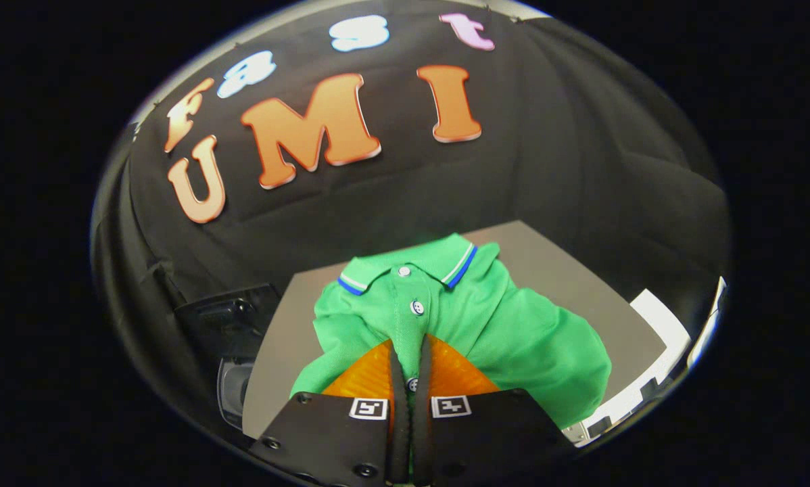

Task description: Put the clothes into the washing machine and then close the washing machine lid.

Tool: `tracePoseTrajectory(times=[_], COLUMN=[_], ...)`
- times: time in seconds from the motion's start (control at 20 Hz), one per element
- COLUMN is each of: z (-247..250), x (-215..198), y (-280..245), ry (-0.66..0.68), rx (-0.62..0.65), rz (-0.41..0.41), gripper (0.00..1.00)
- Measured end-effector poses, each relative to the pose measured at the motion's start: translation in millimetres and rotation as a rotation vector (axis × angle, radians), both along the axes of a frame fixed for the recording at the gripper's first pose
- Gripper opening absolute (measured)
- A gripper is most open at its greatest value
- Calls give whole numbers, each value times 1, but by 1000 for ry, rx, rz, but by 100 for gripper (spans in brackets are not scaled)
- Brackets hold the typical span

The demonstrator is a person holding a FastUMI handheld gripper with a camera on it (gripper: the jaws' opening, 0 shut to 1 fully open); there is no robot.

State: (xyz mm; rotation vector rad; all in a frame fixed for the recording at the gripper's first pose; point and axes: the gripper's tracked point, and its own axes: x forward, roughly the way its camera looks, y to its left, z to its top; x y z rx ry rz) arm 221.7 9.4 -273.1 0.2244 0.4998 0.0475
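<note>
At the lower centre of the frame: hand-held gripper (410, 358), fingers drawn nearly together, clenched on a fold of fabric along the button placket of the shirt. A narrow strip of green cloth and one button show in the slit between the fingers, so both appear to press on the garment.

Centre of the frame, just ahead of and around the fingers: green polo shirt (513, 338), collar trimmed in blue and white, two buttons visible below the collar. It lies crumpled, with its bulk spread toward the lower right. Whether it is raised off the surface or resting on it cannot be told.

Beneath the shirt: grey worktop (560, 270), running from the centre toward the right of the frame.

Lower left of the frame, beside the worktop's edge: a dark appliance body with a rounded dark opening (232, 385), possibly the washing machine; lid position cannot be told.

Lower right of the frame: a white panel (662, 325), identity unclear.

Task status, as a judgement: early. The garment is grasped but lies over the worktop, not in any machine. Remaining: carry the shirt to the drum, release it inside, then close the lid.
</note>
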Motion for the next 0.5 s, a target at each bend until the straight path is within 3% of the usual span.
tracePoseTrajectory(times=[0.2,0.5], z=[26,85], x=[-22,-45], y=[2,8], ry=[-191,-340], rx=[21,40], rz=[11,38], gripper=[10,10])
